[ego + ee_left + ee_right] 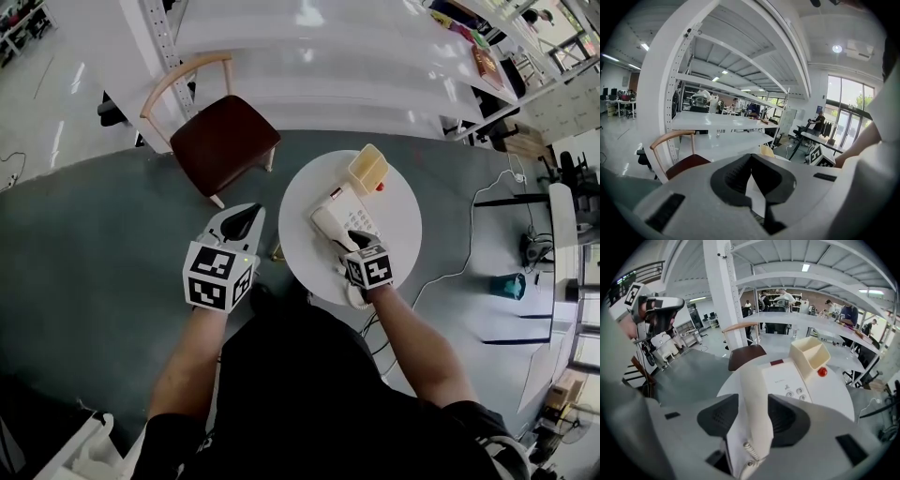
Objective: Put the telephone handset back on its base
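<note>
- The right gripper [753, 420] has its jaws at a middling width around the near end of the cream-white plastic telephone handset [751, 385]. The black pads seem to press on both flanks. The rounded shell could twist, so a square, firm grip matters.
- The handset runs away from the jaws along the left side of the white push-button telephone base [787, 378]. I cannot tell whether it sits in the cradle. It should go down level, with both ends meeting the cradle together.
- The coiled white cord [749, 451] hangs under the jaws and must not get trapped beneath the handset.
- The base sits on the small round white worktop [834, 390]. A pale yellow open box [809, 355] and a small red ball [822, 371] lie just beyond it, so gentle pressure avoids shoving the base into them.
- The left gripper [751, 161] hangs off the worktop's left side, jaws together and empty. It could steady the base.
</note>
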Tool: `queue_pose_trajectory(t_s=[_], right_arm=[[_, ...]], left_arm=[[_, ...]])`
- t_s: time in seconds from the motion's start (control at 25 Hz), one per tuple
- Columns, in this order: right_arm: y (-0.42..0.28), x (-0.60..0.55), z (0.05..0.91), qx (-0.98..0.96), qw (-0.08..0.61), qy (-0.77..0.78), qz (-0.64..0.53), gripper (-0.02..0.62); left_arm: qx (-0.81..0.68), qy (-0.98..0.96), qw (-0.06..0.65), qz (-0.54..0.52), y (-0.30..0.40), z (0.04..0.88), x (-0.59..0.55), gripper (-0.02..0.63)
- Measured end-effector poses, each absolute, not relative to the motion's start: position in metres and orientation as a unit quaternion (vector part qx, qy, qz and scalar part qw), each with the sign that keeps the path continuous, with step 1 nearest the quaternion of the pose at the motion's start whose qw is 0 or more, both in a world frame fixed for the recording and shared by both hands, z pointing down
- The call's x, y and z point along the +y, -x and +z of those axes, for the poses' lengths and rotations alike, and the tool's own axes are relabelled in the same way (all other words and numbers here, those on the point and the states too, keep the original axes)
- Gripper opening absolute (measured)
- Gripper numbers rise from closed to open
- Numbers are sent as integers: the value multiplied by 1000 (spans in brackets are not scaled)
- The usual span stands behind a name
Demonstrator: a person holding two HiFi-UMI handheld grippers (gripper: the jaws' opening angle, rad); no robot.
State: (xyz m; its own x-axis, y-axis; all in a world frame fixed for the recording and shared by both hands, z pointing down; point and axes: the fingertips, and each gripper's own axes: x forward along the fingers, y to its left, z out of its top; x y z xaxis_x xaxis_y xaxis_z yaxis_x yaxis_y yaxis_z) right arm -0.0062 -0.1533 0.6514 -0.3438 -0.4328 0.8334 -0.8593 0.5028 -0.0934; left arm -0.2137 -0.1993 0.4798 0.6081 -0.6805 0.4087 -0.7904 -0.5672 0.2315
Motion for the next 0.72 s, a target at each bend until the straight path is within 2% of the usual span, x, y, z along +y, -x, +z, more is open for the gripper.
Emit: queue_pose_trajectory(t_s=[0.2, 0.72], right_arm=[[-4, -152, 621, -777, 376, -429, 265, 167], [-80, -170, 519, -814, 210, -485, 241, 117]], left_arm=[[-412, -882, 189, 125, 218, 471, -204, 9], [-422, -886, 146, 127, 166, 443, -200, 9]])
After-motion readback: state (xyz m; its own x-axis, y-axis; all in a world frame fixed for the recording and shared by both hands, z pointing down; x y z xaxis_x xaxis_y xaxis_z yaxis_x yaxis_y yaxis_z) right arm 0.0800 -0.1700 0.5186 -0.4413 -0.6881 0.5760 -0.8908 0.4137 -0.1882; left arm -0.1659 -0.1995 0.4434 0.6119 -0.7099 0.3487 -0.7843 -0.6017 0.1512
